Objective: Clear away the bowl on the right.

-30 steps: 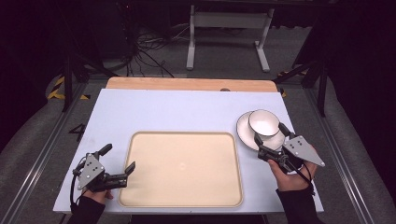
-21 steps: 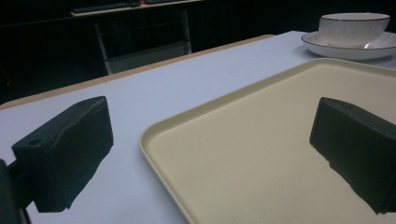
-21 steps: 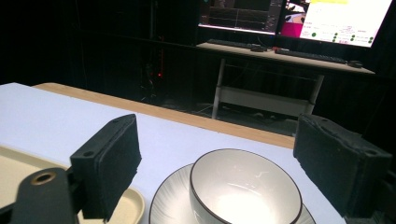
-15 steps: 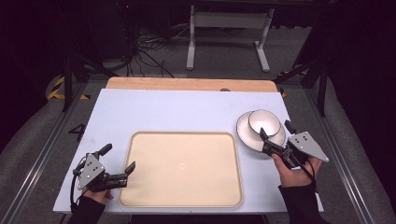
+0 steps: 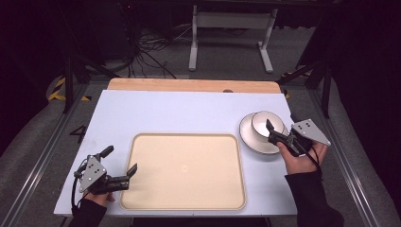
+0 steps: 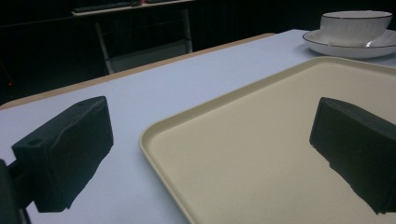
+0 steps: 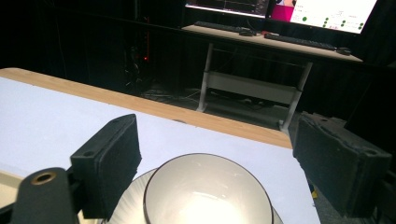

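A white bowl (image 5: 264, 122) with a dark rim stands on a white plate (image 5: 253, 141) at the table's right side. My right gripper (image 5: 281, 122) is open, its jaws spread wide on either side of the bowl (image 7: 208, 196) just above the rim, touching nothing. A large beige tray (image 5: 184, 170) lies in the near middle of the table. My left gripper (image 5: 119, 160) is open at the tray's near left corner. One jaw hangs over the tray (image 6: 261, 154) and the other over the bare table. Far off in the left gripper view stand the bowl (image 6: 355, 21) and plate (image 6: 345, 46).
The pale blue table top (image 5: 189, 113) has a wooden strip (image 5: 189, 85) along its far edge. Behind it on the floor are a metal stand (image 5: 229, 28) and cables (image 5: 146, 47). A desk with monitors (image 7: 280, 9) is farther back.
My right gripper has moved away from the person, from the plate's near edge up to the bowl, and now straddles it. The left gripper has stayed where it was.
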Motion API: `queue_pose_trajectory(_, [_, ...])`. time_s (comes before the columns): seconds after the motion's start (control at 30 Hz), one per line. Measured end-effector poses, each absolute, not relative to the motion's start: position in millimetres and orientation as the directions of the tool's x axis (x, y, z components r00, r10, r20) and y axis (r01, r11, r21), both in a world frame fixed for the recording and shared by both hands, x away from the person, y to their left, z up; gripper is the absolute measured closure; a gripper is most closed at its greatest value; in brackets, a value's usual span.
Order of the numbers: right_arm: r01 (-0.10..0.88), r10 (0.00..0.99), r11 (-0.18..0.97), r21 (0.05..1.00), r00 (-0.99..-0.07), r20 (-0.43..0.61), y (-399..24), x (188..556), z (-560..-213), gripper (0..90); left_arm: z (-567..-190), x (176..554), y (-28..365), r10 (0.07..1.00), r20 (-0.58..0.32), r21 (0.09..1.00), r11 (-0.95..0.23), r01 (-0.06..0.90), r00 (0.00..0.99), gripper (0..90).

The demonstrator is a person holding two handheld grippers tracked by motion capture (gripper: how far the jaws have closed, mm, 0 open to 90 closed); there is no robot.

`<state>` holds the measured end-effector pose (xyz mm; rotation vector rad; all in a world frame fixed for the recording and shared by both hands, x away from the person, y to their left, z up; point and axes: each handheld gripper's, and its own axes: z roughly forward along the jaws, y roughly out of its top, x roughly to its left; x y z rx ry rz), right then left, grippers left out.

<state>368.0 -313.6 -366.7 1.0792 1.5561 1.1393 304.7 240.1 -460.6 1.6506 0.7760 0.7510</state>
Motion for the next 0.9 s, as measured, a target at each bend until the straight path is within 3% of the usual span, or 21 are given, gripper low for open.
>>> queue_pose_trajectory(0.47, [0.201,0.969,0.169,0.965,-0.214,-0.125,-331,394,-370,15.5,-461,305,240,0.808,0.085,0.978,-0.18,0.108,0.584,0.1])
queue_pose_trajectory(0.67, [0.216,0.95,0.182,0.959,-0.291,-0.114,-339,405,-371,16.6,-461,305,240,0.808,0.085,0.978,-0.181,0.108,0.583,0.1])
queue_pose_trajectory(0.9, [0.261,0.953,0.185,0.947,-0.283,-0.108,-350,415,-375,20.4,-461,305,240,0.809,0.085,0.978,-0.18,0.108,0.582,0.1])
